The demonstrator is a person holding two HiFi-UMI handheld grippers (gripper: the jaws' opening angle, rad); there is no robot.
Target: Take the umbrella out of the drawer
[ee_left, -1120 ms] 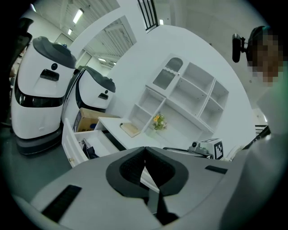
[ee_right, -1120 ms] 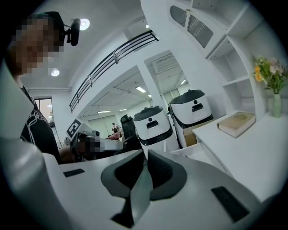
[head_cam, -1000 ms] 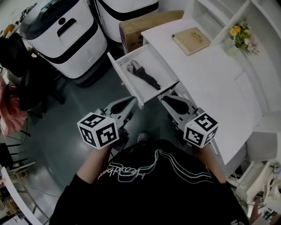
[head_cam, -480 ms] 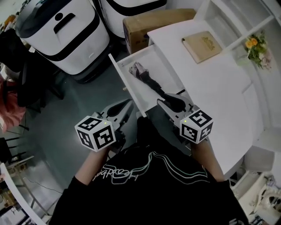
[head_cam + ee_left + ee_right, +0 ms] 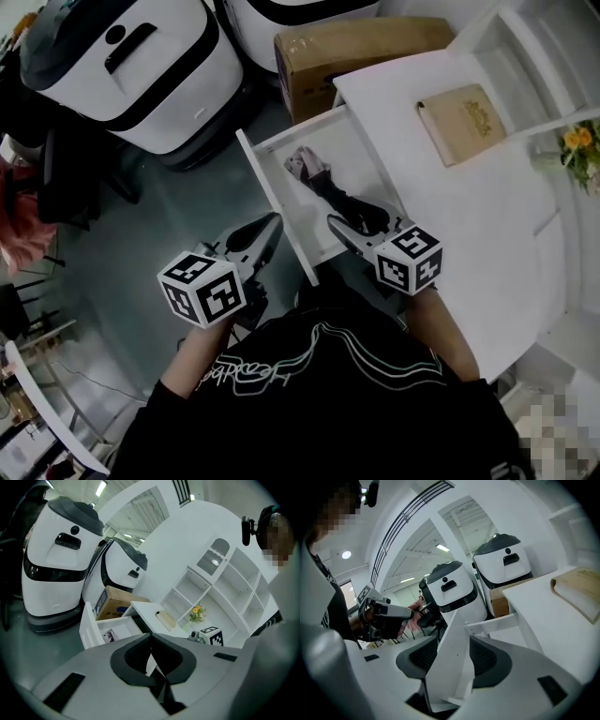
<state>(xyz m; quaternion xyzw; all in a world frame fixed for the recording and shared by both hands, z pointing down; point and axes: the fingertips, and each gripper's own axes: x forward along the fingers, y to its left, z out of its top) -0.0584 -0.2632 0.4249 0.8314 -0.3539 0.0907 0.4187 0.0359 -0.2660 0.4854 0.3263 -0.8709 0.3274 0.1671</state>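
The white drawer (image 5: 281, 211) stands pulled out of the desk. Inside lies a dark folded umbrella (image 5: 330, 190) with a pale patterned end toward the back; it also shows small in the left gripper view as the umbrella (image 5: 109, 636) in the drawer (image 5: 89, 629). My right gripper (image 5: 349, 225) hovers over the drawer's near end, just short of the umbrella. Its jaws are opening, and a white drawer panel (image 5: 450, 658) shows between the right gripper (image 5: 450, 648) pads. My left gripper (image 5: 270, 225) is shut and hangs left of the drawer front, outside it; the left gripper (image 5: 151, 637) holds nothing.
A book (image 5: 469, 111) lies on the white desk (image 5: 469, 225). A cardboard box (image 5: 361, 42) stands behind the drawer, with two large white machines (image 5: 141, 66) on the floor to the left. Flowers (image 5: 581, 150) and shelves sit at the far right.
Both grippers have moved forward and down toward the drawer. The right one now reaches over the drawer's near end, close to the umbrella. The left one stays outside the drawer front.
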